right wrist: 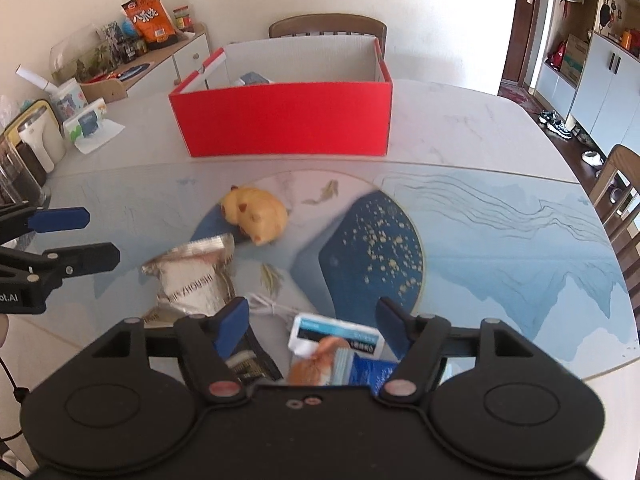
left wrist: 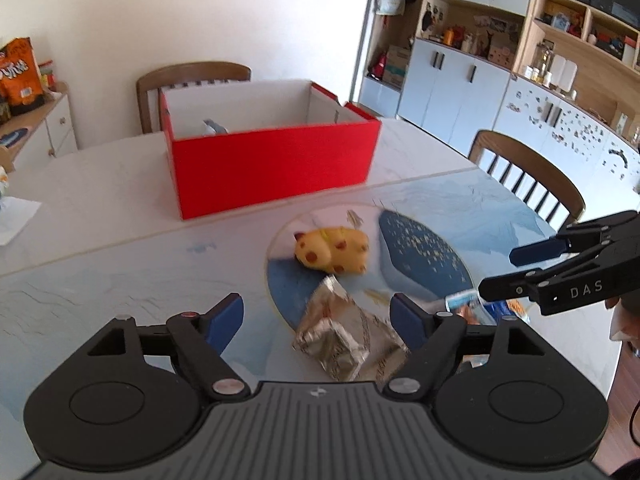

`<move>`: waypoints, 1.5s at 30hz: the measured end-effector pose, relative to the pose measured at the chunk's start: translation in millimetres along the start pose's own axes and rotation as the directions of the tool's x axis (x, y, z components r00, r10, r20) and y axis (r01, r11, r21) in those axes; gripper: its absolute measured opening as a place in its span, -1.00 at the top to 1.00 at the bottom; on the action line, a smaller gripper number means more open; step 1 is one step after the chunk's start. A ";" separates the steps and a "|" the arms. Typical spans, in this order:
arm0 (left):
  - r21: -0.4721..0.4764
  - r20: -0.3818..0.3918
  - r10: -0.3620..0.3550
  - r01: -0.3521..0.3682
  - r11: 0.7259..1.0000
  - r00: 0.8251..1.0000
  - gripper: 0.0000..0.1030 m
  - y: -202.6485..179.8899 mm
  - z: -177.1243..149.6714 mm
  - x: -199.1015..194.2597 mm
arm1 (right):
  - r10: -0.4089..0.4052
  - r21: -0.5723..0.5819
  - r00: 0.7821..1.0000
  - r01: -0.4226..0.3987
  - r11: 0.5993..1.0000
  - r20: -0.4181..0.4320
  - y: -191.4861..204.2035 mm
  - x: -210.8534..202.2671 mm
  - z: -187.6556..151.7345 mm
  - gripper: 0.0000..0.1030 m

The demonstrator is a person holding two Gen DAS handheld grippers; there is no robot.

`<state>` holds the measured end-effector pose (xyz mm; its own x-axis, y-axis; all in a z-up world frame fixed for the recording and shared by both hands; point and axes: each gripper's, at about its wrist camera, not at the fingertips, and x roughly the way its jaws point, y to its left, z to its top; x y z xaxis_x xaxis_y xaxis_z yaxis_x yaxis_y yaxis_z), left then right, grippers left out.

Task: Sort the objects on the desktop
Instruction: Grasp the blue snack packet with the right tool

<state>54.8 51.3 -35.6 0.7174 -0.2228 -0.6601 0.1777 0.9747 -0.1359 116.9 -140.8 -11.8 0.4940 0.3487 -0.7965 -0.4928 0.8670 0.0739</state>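
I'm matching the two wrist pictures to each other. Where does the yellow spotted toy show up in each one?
Left wrist: yellow spotted toy at centre, just beyond the silver packet.
Right wrist: the toy left of centre, mid-height.
Shared landmark: red box behind the toy in both.

White walls (left wrist: 200,8), wooden chairs (left wrist: 192,76), cabinets (left wrist: 460,80)

Left tool (left wrist: 318,314) jaws apart, right tool (right wrist: 314,322) likewise, both tilted down.

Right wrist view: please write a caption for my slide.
Open right gripper above a blue-and-white snack packet; silver foil pouch, yellow plush toy, red box beyond.
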 end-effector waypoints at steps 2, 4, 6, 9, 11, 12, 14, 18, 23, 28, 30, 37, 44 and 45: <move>0.010 -0.012 -0.012 0.012 1.000 1.000 -0.61 -2.2 -3.7 5.2 | -0.003 0.003 1.000 0.003 1.000 -0.009 -1.8 1.3 -5.5 -0.36; 0.020 -0.022 -0.022 0.023 1.000 1.000 -0.70 -4.9 -8.2 11.4 | -0.007 0.008 1.000 0.007 1.000 -0.025 -3.2 4.2 -11.9 -0.36; 0.034 -0.038 -0.024 0.026 0.999 0.999 -0.72 -7.9 -12.5 19.2 | -0.015 0.003 0.999 0.015 1.000 -0.041 -3.6 7.3 -18.1 -0.36; 0.046 -0.065 -0.012 0.015 0.999 0.998 -0.78 -9.9 -19.3 32.6 | -0.036 0.005 0.997 0.036 0.999 -0.065 -4.2 13.7 -26.7 -0.36; 0.050 -0.078 -0.009 0.013 0.999 0.997 -0.86 -10.3 -22.9 39.8 | -0.046 0.018 0.996 0.048 0.999 -0.074 -6.2 16.5 -31.3 -0.37; 0.050 -0.081 -0.010 0.014 0.999 0.997 -0.87 -9.9 -24.2 42.0 | -0.055 0.025 0.996 0.057 0.998 -0.076 -7.7 17.1 -32.8 -0.37; 0.044 -0.083 -0.012 0.016 0.999 0.996 -0.87 -8.8 -24.7 46.4 | -0.069 0.039 0.995 0.072 0.997 -0.077 -12.1 16.5 -35.9 -0.37; 0.043 -0.095 -0.017 0.021 0.999 0.995 -0.87 -7.7 -25.6 53.8 | -0.104 0.070 0.991 0.110 0.991 -0.087 -25.0 15.3 -39.6 -0.37; 0.044 -0.101 -0.023 0.028 0.999 0.995 -0.91 -6.6 -25.6 58.1 | -0.105 0.055 0.990 0.110 0.992 -0.096 -39.7 7.0 -38.4 -0.37; 0.036 -0.111 -0.018 0.022 0.999 0.994 -0.91 -5.5 -24.7 60.6 | -0.115 -0.061 0.985 0.108 0.992 -0.128 -51.5 5.7 -38.0 -0.37; 0.038 -0.113 -0.017 0.021 0.999 0.993 -0.91 -6.8 -24.3 61.1 | -0.104 -0.032 0.984 0.100 0.994 -0.143 -58.4 9.5 -38.1 -0.37; 0.028 -0.109 -0.005 0.008 1.000 0.994 -0.91 -9.7 -23.0 63.2 | -0.071 0.082 0.989 0.082 0.993 -0.133 -58.0 17.8 -40.8 -0.38; 0.037 -0.108 0.005 -0.001 0.999 0.994 -0.91 -10.7 -22.3 64.2 | -0.080 0.097 0.989 0.092 0.991 -0.123 -43.8 27.2 -39.6 -0.39; 0.033 -0.109 0.005 -0.002 0.999 0.994 -0.91 -10.3 -22.3 65.0 | -0.083 0.101 0.989 0.096 0.990 -0.122 -44.0 27.4 -38.7 -0.40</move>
<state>84.5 27.2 -93.5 0.6405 -0.2140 -0.7375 0.1982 0.9739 -0.1104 124.4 -183.2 -60.1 0.4421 0.2294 -0.8671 -0.3682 0.9279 0.0578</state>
